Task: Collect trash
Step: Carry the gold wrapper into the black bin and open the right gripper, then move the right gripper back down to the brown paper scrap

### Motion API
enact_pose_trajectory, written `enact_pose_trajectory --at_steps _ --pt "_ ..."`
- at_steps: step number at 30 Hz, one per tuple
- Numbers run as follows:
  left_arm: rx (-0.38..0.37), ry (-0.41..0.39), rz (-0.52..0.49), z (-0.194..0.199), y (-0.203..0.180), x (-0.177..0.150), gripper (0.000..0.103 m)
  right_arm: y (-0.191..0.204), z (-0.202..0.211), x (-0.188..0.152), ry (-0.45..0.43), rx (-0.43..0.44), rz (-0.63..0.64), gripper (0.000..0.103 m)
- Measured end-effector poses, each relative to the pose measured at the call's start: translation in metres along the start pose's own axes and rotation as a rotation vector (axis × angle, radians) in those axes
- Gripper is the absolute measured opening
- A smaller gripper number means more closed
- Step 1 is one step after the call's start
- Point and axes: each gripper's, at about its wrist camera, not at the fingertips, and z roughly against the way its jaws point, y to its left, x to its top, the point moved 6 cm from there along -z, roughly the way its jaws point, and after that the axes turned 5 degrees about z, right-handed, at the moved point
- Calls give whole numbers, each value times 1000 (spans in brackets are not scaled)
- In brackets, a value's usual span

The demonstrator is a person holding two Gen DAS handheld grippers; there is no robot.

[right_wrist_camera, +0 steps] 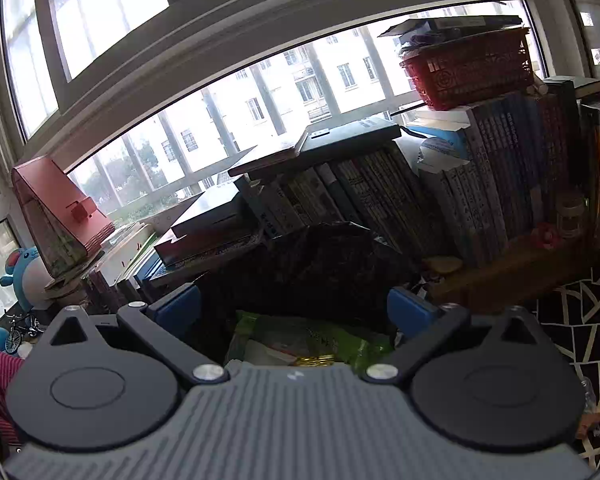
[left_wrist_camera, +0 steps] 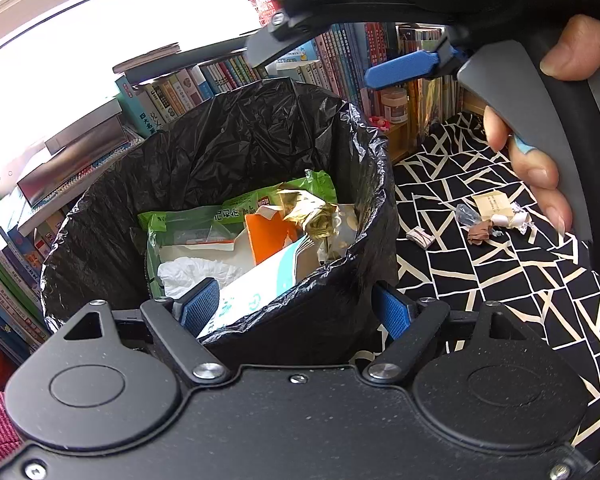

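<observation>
Near, left-wrist view: left gripper [left_wrist_camera: 296, 312] clamped on near rim of bin [left_wrist_camera: 100, 240], one blue finger [left_wrist_camera: 199, 305] inside the liner, the other outside on the wall, pads pressing rim between them.

Bin lined w/ black bag [left_wrist_camera: 260, 136], bag edge folded over rim. Inside, about half full: white-teal carton [left_wrist_camera: 260, 288] leaning at near rim, crumpled white tissue [left_wrist_camera: 196, 270] beside it, orange card [left_wrist_camera: 270, 240], flat green wrapper [left_wrist_camera: 204, 220] under the rest, crumpled gold foil [left_wrist_camera: 312, 212] on top toward right wall.

Right of bin, on black-and-cream patterned cloth [left_wrist_camera: 480, 280]: loose trash not yet collected — small wrapped candy [left_wrist_camera: 419, 236] just beside bin, then cluster of clear wrapper, tan paper slip [left_wrist_camera: 490, 204], brown scrap and white bits, further right.

Above bin: right gripper [left_wrist_camera: 356, 68] held by hand [left_wrist_camera: 540, 168], fingers spread wide, nothing between them. Right-wrist view: same gripper [right_wrist_camera: 294, 312] looking down over bin, green wrapper and gold foil visible below, nothing gripped.

Far: shelf of upright books [right_wrist_camera: 380, 200] behind bin, small jar [left_wrist_camera: 394, 106] on shelf ledge, red basket [right_wrist_camera: 472, 68] w/ papers on top of books, window [right_wrist_camera: 260, 92] beyond.
</observation>
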Motion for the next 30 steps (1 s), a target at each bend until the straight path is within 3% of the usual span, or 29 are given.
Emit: enact_pose_trajectory --at_steps 4,8,12,20,24,30 --pt "5 -1 -4 0 -1 -1 82 -22 8 4 -34 -59 -47 103" --pt "1 -1 -3 0 0 -1 82 -52 18 6 -64 -176 -91 103" --pt "1 0 -3 0 0 -1 82 -80 17 1 -33 -255 -138 103" --pt "1 -1 -3 0 0 -1 82 -122 21 -17 -64 -520 -191 103" --pt "2 -1 -3 0 0 -1 82 -125 28 -16 -85 -541 -173 103" --pt "7 -1 -6 0 -1 -2 82 -124 44 -5 -222 -538 -114 103"
